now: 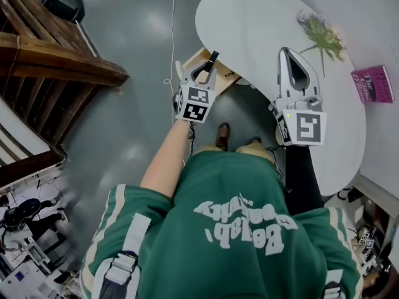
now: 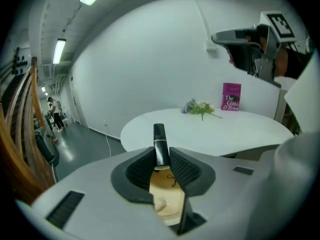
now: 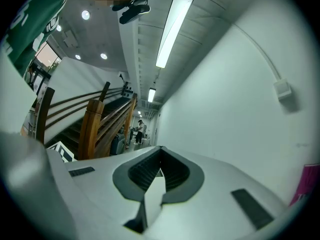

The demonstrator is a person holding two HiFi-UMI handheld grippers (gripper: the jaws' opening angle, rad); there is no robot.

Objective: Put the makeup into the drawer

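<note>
Grey floor (image 1: 137,55) lies open beside the white table (image 1: 249,17) — my left gripper (image 1: 209,64) clamps a black makeup tube (image 2: 160,146) over the wooden drawer (image 1: 188,63); right gripper (image 1: 290,58) closed, empty.

1. Look at the magenta-pink book (image 2: 231,96) standing on the white oval table (image 2: 200,131). Its cover, in the left gripper view, reads "The Giant, O'Brien" in white. The line above begins "Hilary"; the rest is too small to tell.
2. In the head view the same book (image 1: 373,83) lies too far off for you to read.
3. Your green sweatshirt (image 1: 240,223) carries white lettering, seen upside down and creased; you cannot read it for certain.
4. The two white cubes, left (image 1: 195,103) and right (image 1: 304,127), bear black square coded markers.
5. The pale wooden piece (image 2: 165,196) shows a small dark mark, unreadable.
</note>
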